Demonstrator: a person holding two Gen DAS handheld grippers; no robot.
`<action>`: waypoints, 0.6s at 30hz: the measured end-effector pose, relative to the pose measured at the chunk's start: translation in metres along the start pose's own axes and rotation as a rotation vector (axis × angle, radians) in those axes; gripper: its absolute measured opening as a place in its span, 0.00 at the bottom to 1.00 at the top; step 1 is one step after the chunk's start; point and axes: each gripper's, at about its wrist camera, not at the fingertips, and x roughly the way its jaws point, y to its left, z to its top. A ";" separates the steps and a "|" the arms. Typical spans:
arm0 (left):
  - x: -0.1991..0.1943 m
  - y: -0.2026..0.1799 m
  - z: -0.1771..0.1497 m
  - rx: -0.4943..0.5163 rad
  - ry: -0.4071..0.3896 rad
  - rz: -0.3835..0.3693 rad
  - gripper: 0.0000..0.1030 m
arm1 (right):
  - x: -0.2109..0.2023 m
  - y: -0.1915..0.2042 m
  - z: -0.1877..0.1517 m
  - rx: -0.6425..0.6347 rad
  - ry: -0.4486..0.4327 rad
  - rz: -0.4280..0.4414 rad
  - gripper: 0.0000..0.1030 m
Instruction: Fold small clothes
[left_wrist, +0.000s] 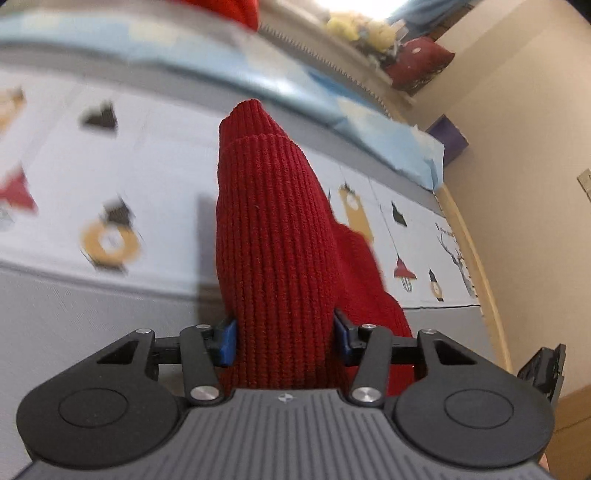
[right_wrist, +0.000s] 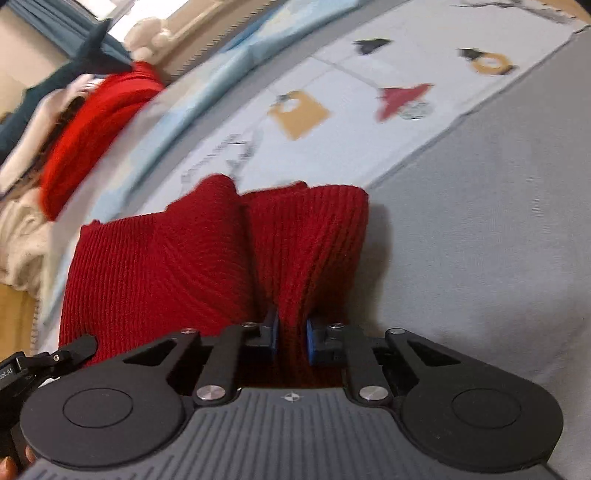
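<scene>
A dark red ribbed knit garment (left_wrist: 273, 229) is held by both grippers over a grey surface. In the left wrist view my left gripper (left_wrist: 284, 338) is shut on a thick bunched part of it, which rises between the blue pads (left_wrist: 228, 341). In the right wrist view my right gripper (right_wrist: 291, 339) is shut on a narrow pinched fold of the same garment (right_wrist: 207, 258); the cloth spreads to the left in two folded layers. The fingertips of both grippers are hidden by cloth.
A white cloth with printed shapes (right_wrist: 332, 122) lies on the grey surface (right_wrist: 498, 240). A bright red garment (right_wrist: 92, 125) sits on a pile of cream and teal clothes at far left. A light blue sheet (left_wrist: 258, 85) and a beige wall (left_wrist: 517, 147) lie beyond.
</scene>
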 end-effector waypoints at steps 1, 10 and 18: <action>-0.014 0.003 0.003 0.020 -0.010 0.013 0.53 | -0.001 0.011 -0.003 -0.015 -0.001 0.027 0.13; -0.077 0.087 0.037 -0.018 0.049 0.134 0.56 | 0.025 0.105 -0.033 -0.159 0.038 0.106 0.17; -0.149 0.123 0.026 -0.071 -0.080 0.115 0.57 | 0.007 0.117 -0.030 -0.133 -0.017 0.134 0.42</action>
